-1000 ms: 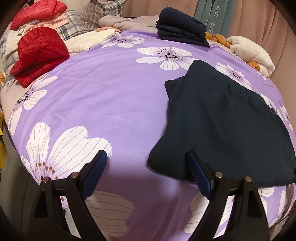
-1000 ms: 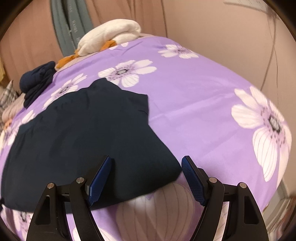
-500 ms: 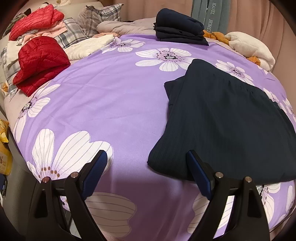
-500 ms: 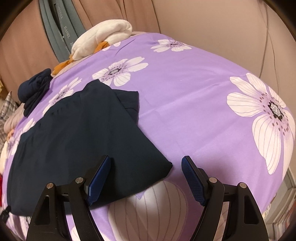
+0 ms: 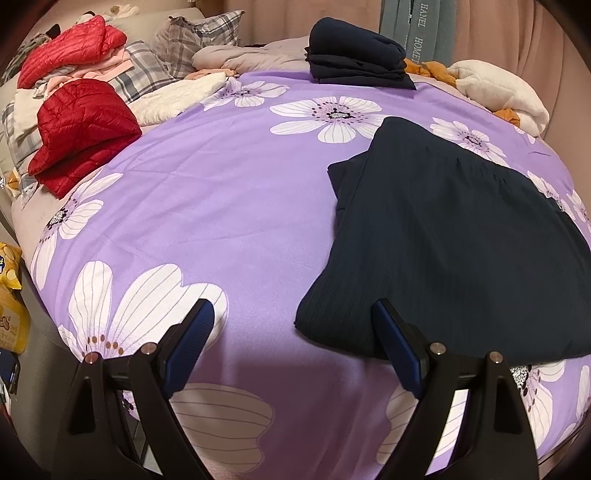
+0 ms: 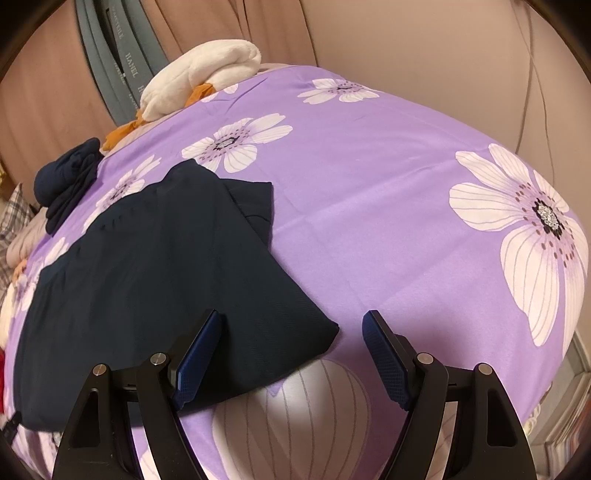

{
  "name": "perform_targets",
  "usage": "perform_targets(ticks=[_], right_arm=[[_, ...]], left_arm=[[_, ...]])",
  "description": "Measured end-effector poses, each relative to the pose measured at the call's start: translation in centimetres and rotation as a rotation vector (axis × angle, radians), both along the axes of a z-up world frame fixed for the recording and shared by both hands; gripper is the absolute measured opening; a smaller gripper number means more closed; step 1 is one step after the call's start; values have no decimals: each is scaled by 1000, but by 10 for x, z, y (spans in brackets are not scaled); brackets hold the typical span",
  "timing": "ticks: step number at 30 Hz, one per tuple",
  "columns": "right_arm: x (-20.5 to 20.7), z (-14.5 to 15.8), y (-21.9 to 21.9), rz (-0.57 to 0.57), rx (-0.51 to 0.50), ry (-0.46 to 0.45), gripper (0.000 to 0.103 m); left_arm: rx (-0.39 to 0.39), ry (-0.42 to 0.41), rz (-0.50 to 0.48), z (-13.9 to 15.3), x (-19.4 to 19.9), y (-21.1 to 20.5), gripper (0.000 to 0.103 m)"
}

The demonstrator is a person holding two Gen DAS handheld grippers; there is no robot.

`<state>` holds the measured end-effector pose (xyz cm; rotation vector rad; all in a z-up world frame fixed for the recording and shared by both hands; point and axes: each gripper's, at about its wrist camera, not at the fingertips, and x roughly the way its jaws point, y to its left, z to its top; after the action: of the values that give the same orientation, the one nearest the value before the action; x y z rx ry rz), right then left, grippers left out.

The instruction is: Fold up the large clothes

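Navy garment [image 5: 454, 243], partly folded, lying flat on bed with purple floral bedspread [image 5: 229, 206], right of centre in left wrist view; near corner just ahead of claw's right finger. Left claw [image 5: 293, 345] spread wide, hovering above bedspread, pinching nothing. Stack of folded navy clothes [image 5: 354, 55] at far edge of bed. Red quilted jacket [image 5: 81, 129] folded at far left, second red jacket [image 5: 70, 48] behind it on a heap of plaid and pink fabric. White fleece item [image 5: 502, 96] at far right, orange fabric beside it. Teal hanging textile [image 5: 417, 26] against curtain. Yellow package [image 5: 11, 295] off bed at left.

Right wrist view: same navy garment [image 6: 155, 273] left of centre, its near right corner lying between fingers of right claw [image 6: 291, 354]. Claw spread, not touching fabric as far as visible. White fleece item [image 6: 199, 77] at far edge, navy stack [image 6: 66, 177] at far left. Bedspread [image 6: 388, 206] bare to the right.
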<state>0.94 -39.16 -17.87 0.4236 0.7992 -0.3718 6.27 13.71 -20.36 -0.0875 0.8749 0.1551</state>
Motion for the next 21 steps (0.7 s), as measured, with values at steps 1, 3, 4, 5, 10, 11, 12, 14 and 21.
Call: perform_targets(ticks=[1, 3, 4, 5, 10, 11, 12, 14, 21], right_arm=[[0, 0, -1, 0, 1, 0, 77], [-1, 0, -1, -3, 0, 0, 77], [-1, 0, -2, -5, -2, 1, 77], [-2, 0, -2, -6, -3, 1, 77], [-2, 0, -3, -10, -8, 2, 77], [-2, 0, -3, -10, -9, 2, 77], [-2, 0, -3, -11, -9, 3, 77], [-2, 0, -4, -13, -9, 2, 77], [-3, 0, -4, -15, -11, 3, 78]], left_arm=[[1, 0, -1, 0, 0, 0, 88], [4, -1, -1, 0, 0, 0, 88], [7, -1, -1, 0, 0, 0, 88], [11, -1, -1, 0, 0, -1, 88], [17, -2, -1, 0, -1, -2, 88], [17, -3, -1, 0, -1, -2, 88], [17, -2, -1, 0, -1, -2, 88], [18, -3, -1, 0, -1, -2, 88], [22, -3, -3, 0, -1, -1, 88]])
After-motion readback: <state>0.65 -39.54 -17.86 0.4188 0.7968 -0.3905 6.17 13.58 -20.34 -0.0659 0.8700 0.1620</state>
